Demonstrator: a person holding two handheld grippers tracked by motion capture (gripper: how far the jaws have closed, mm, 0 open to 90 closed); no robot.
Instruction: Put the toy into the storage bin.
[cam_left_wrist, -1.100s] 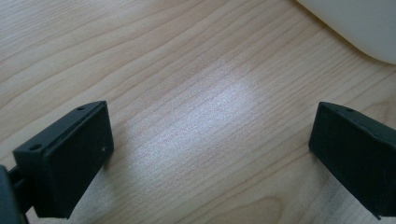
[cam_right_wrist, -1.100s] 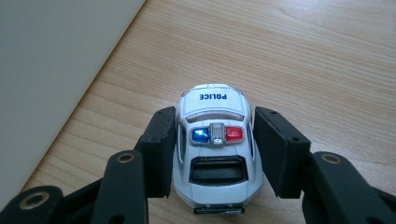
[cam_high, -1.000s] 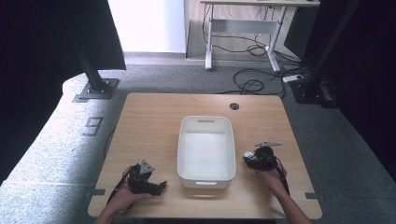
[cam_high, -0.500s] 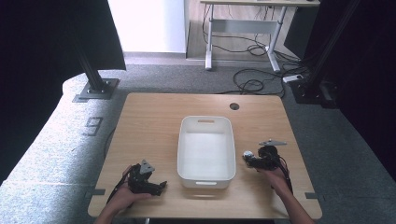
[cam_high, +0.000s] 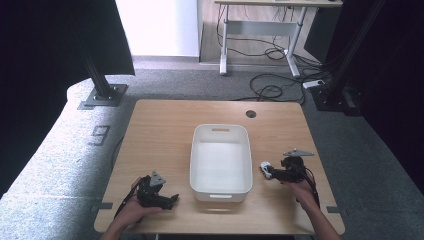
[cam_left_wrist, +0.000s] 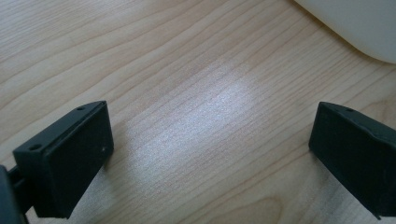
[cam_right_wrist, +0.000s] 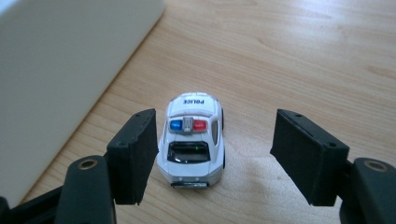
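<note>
The toy police car (cam_right_wrist: 193, 134) stands on the table (cam_right_wrist: 303, 56) beside the white bin (cam_right_wrist: 56, 70), between the right gripper (cam_right_wrist: 212, 158) jaws, which have just been opening. Judged light, hard, slippery; best gripped across its 2 sides.

The word "POLICE" can be read in dark blue letters on the white toy car (cam_right_wrist: 194, 140), on the end of it that points away from the right gripper (cam_right_wrist: 212, 156). The car stands between the two fingers (cam_right_wrist: 137, 154), closer to the left one in the right gripper view. In the high view, a mark on the grey floor (cam_high: 99, 134) left of the worktop (cam_high: 165, 125) seems to be a "9".
</note>
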